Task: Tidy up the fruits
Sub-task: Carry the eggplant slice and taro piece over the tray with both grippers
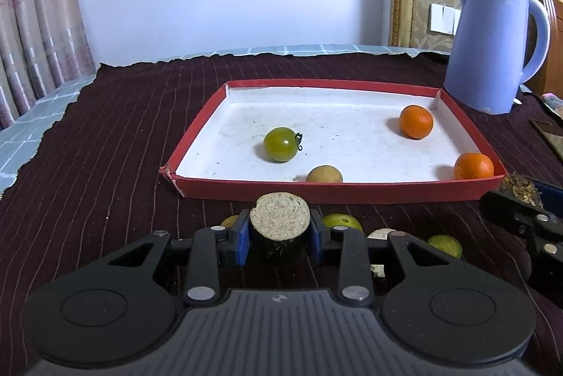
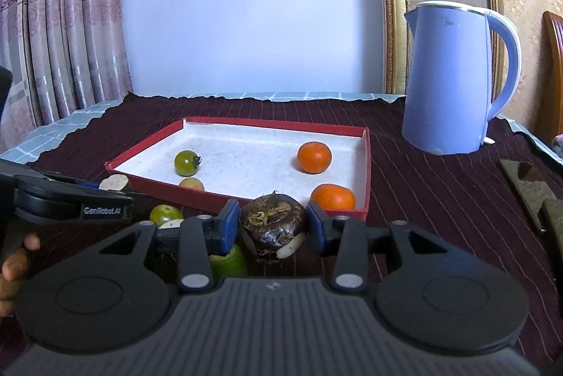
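Observation:
A red-rimmed white tray [image 1: 246,186] [image 2: 366,164] holds a green tomato [image 1: 280,144] [image 2: 186,162], a tan round fruit [image 1: 324,174] [image 2: 191,183] and two oranges [image 1: 416,121] [image 1: 473,166] [image 2: 314,157] [image 2: 333,196]. My left gripper [image 1: 280,235] is shut on a dark-skinned cut piece with a pale face [image 1: 280,221], just before the tray's near wall; it also shows in the right wrist view [image 2: 113,182]. My right gripper [image 2: 271,224] brackets a dark brown water chestnut [image 2: 272,221]; the pads stand slightly apart from it. Green fruits [image 1: 342,221] [image 1: 445,244] [image 2: 164,213] [image 2: 228,261] lie on the cloth.
A blue electric kettle [image 1: 492,45] [image 2: 454,76] stands behind the tray's right side. A dark striped cloth [image 1: 105,147] covers the table. Dark flat objects [image 2: 527,189] lie at the far right. A hand [image 2: 14,270] shows at the left edge.

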A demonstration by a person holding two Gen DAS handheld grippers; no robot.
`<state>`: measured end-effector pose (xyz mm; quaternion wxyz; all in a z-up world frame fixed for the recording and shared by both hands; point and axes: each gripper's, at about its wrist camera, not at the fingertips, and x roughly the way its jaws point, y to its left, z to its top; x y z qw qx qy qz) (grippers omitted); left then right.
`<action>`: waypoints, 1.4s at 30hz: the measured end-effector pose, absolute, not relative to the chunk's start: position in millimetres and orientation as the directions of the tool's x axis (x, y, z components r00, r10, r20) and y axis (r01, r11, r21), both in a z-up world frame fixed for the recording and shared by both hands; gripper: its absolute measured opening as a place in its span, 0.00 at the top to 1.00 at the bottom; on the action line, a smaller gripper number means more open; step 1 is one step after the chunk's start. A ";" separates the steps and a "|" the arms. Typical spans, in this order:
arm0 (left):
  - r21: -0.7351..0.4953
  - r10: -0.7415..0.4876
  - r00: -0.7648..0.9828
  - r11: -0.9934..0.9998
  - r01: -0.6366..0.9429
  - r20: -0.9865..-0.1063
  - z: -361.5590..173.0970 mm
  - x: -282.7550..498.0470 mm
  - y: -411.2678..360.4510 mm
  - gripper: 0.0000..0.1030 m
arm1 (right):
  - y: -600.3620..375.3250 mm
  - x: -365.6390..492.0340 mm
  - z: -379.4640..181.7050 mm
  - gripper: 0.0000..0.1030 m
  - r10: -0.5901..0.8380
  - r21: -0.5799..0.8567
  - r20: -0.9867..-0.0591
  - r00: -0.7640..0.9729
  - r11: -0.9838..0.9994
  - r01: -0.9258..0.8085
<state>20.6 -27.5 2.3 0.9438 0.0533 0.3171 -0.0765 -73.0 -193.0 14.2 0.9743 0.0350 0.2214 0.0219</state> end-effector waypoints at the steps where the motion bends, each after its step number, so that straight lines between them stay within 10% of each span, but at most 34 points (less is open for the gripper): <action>1: 0.055 -0.106 0.789 0.983 0.174 -0.605 3.0 21.4 -28.8 0.69 | -192.9 -72.6 15.0 0.62 0.059 0.079 -0.427 0.902 0.996 -0.028; 42: 0.108 -0.048 0.779 0.983 0.147 -0.626 13.1 66.5 -44.4 0.69 | -186.7 -30.3 37.6 0.62 0.065 0.028 -0.404 0.912 0.998 -0.059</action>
